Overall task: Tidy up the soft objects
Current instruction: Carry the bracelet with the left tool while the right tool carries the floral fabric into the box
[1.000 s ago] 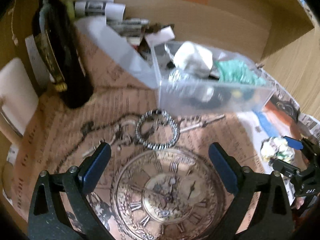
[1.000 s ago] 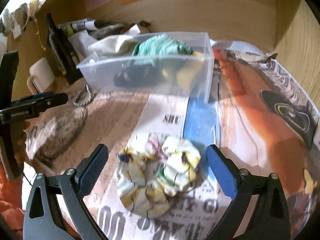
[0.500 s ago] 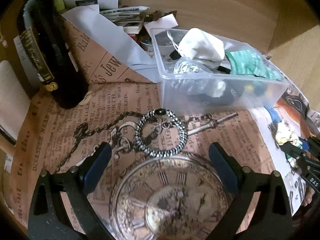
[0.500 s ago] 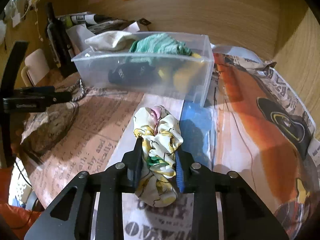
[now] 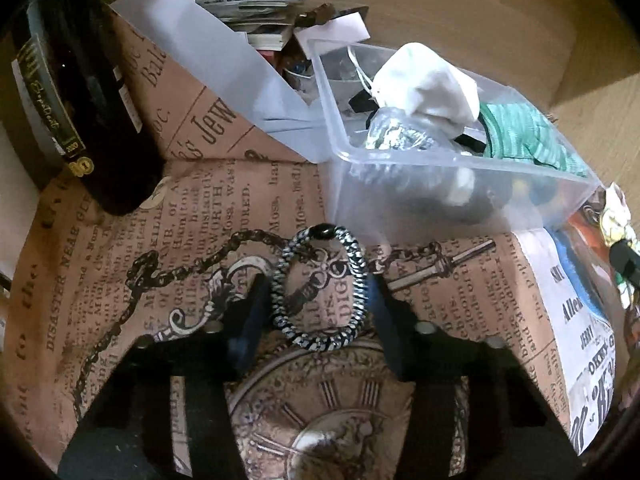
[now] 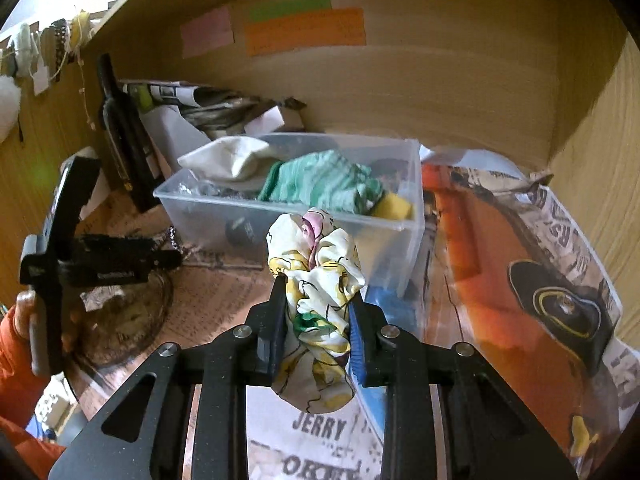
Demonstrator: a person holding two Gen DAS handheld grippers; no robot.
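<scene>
Wooden back wall (image 6: 440, 92) carries coloured paper notes (image 6: 304, 32), writing perhaps illegible.

The brown vintage newsprint sheet (image 5: 192, 240) covering the table reads "DISASTER NEAR", "WORTH" and "DIG", with Roman numerals round its printed watch face (image 5: 340, 412). The dark bottle (image 5: 72, 92) at far left carries a label with "2020". The white newspaper page (image 6: 320, 432) near the right fingers shows "JERRY"; remaining print is too small or blurred.
</scene>
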